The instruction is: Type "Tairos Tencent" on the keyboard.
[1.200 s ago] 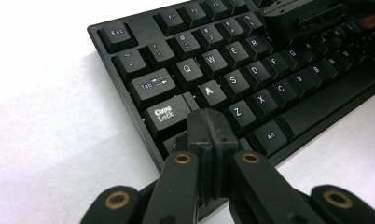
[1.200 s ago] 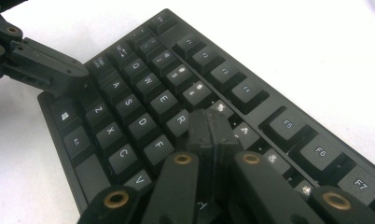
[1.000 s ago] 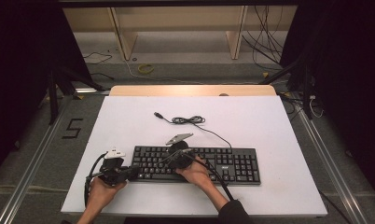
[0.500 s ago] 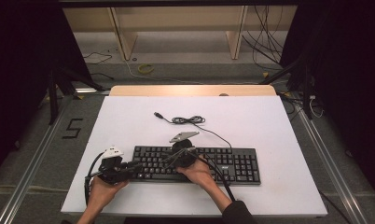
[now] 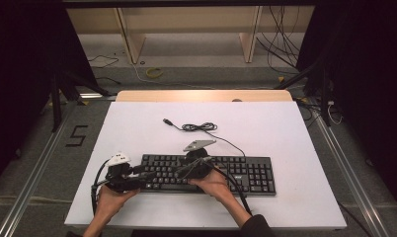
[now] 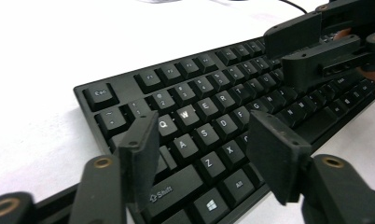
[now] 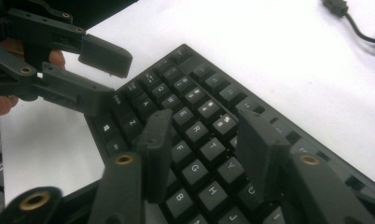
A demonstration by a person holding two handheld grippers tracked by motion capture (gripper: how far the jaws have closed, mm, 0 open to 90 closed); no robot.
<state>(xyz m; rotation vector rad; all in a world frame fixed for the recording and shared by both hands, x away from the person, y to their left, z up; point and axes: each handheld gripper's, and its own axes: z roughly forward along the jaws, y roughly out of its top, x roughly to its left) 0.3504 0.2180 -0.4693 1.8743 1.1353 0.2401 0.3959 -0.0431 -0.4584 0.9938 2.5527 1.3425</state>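
Observation:
A black keyboard (image 5: 236, 173) lies across the near part of the white table (image 5: 265, 123). Its cable (image 5: 201, 127) coils behind it and ends in a loose USB plug (image 5: 168, 121). My left gripper (image 5: 146, 176) hovers open over the keyboard's left end, and in the left gripper view (image 6: 204, 130) the Q, W, A and S keys (image 6: 195, 126) show between its jaws. My right gripper (image 5: 179, 172) points left over the letter keys, also open (image 7: 206, 126), with nothing held. The two grippers face each other, tips close together but apart.
A wooden strip (image 5: 201, 95) edges the table's far side, with shelving legs and loose cables on the floor beyond. Metal rails run along both sides of the table. White surface lies bare behind and right of the keyboard.
The right gripper has shifted slightly to the right over the keys, its grey plate moving with it. The left gripper has barely moved.

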